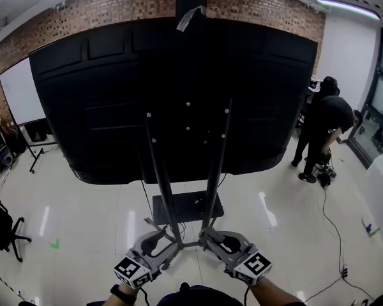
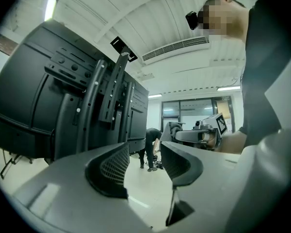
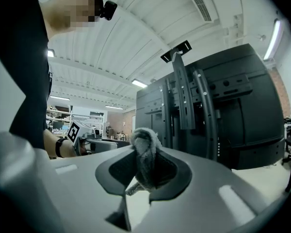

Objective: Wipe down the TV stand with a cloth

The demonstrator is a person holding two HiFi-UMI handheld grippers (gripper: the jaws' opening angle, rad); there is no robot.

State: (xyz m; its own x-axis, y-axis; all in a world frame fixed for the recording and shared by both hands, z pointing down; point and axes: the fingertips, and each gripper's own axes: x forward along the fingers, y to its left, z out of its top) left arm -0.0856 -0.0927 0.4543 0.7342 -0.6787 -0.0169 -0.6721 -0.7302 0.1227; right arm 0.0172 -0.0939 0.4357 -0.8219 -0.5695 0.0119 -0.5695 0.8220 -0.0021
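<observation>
1. The left gripper (image 2: 144, 166) is held with its jaws apart and nothing between them, low and near the foot of the stand.
2. The right gripper (image 1: 210, 238) is clamped on a bunched grey fabric cloth (image 3: 144, 152), which protrudes above the jaws.
3. The black metal TV stand (image 1: 163, 190), with two slanted uprights over a flat base plate (image 1: 187, 208), is seen directly ahead, carrying a large black screen (image 1: 115, 94) viewed from behind.
4. Glossy white floor (image 1: 89, 215) is left open on both sides of the base. A person in black clothing (image 1: 322, 126) is bent over well apart at the right.
</observation>
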